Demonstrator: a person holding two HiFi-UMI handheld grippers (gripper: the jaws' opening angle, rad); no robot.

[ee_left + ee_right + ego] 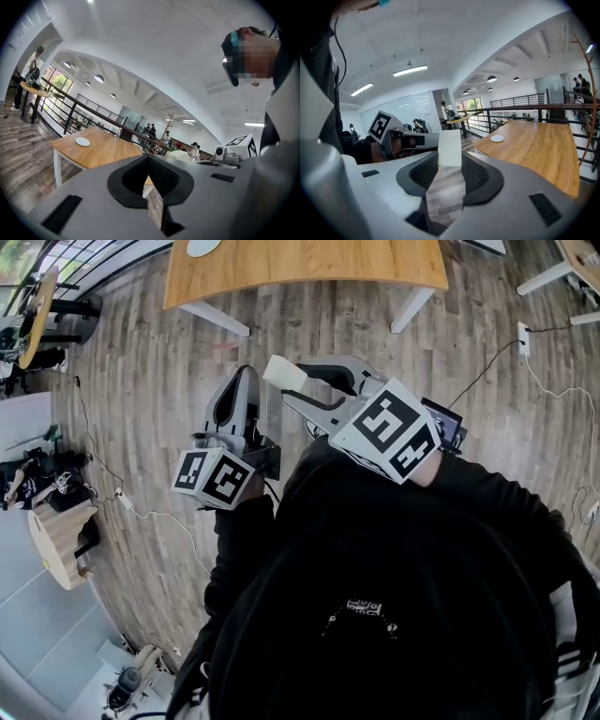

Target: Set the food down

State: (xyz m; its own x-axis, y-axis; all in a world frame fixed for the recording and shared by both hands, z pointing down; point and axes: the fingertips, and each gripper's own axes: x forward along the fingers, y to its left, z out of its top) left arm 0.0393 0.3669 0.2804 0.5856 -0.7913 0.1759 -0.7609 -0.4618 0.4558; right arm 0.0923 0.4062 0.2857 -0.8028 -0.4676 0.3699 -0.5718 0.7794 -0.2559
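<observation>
The food, a pale cream block (284, 373), sits between the tips of my right gripper (298, 385), which is shut on it; in the right gripper view the block (450, 147) stands upright between the jaws. My left gripper (246, 373) is beside it on the left, shut with nothing in it, and its tips (149, 158) meet. Both are held in the air over the wood floor, short of a wooden table (309, 263) that carries a small white plate (202, 246). That plate (497, 138) lies near the table's corner.
White table legs (216, 317) stand between me and the tabletop. Cables (141, 512) run over the floor at left and right. A round wooden stool (61, 540) is at far left. A black railing (525, 108) runs behind the table, with people farther back.
</observation>
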